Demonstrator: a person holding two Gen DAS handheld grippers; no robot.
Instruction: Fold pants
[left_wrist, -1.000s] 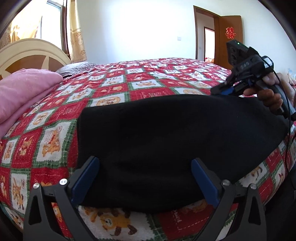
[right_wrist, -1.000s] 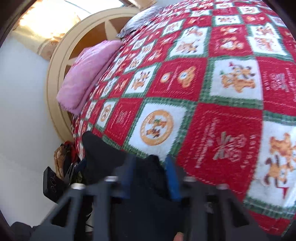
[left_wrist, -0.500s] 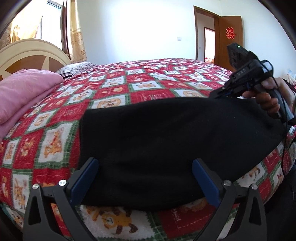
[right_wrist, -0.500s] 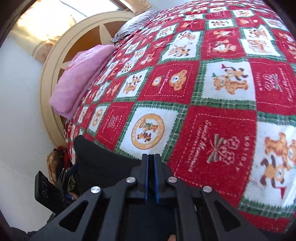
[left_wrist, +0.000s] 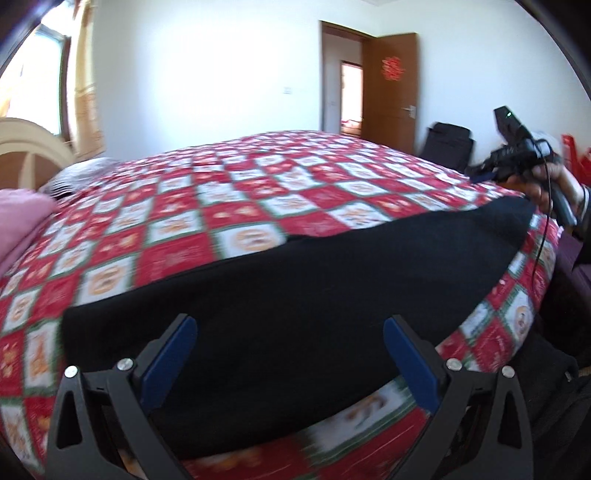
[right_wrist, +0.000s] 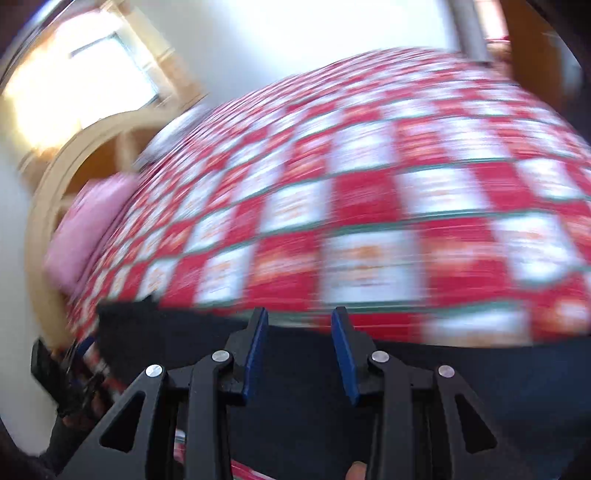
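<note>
The black pants lie flat in a long band across the near edge of the red-and-white checked bedspread. My left gripper hovers over their near left part, wide open, with no cloth pinched between its blue pads. A hand holds my right gripper above the pants' far right end, clear of the cloth. In the blurred right wrist view, that right gripper has its jaws opening. Nothing is pressed between its pads, and the dark pants lie below it.
A pink blanket and a cream headboard are at the bed's left end. A wooden door stands open at the back, with a black bag on the floor beside it. The left gripper shows at the right view's lower left.
The right gripper, shut at the pants' edge half a second ago, now has its jaws apart and has swung up and away to the right. The left gripper rose and drew back.
</note>
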